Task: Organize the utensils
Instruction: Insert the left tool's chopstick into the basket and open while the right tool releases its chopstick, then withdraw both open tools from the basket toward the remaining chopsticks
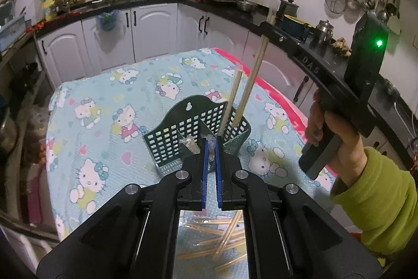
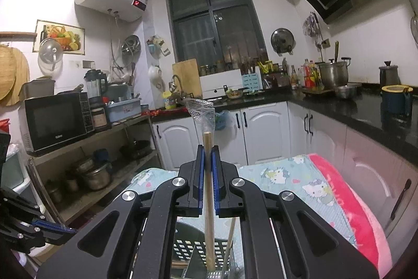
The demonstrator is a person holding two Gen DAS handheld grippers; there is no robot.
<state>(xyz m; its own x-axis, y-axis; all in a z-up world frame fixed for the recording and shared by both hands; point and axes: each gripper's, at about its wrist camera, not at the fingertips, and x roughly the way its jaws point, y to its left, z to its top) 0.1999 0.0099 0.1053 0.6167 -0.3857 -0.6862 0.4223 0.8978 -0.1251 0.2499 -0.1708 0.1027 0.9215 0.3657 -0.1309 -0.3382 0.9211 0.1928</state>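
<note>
On the cloth-covered bench (image 1: 109, 85) the green caddy (image 1: 183, 130) is standing ready while the right gripper (image 2: 208, 156), fingers clamped on an upright chopstick (image 2: 209, 200), is aiming it into the end compartment (beside another), and the left gripper (image 1: 211, 148) is pinching a small wrapper (image 1: 211, 152).

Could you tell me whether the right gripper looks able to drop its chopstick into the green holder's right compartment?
Probably yes: the chopstick already dips into the green holder, beside another chopstick, with nothing blocking.
</note>
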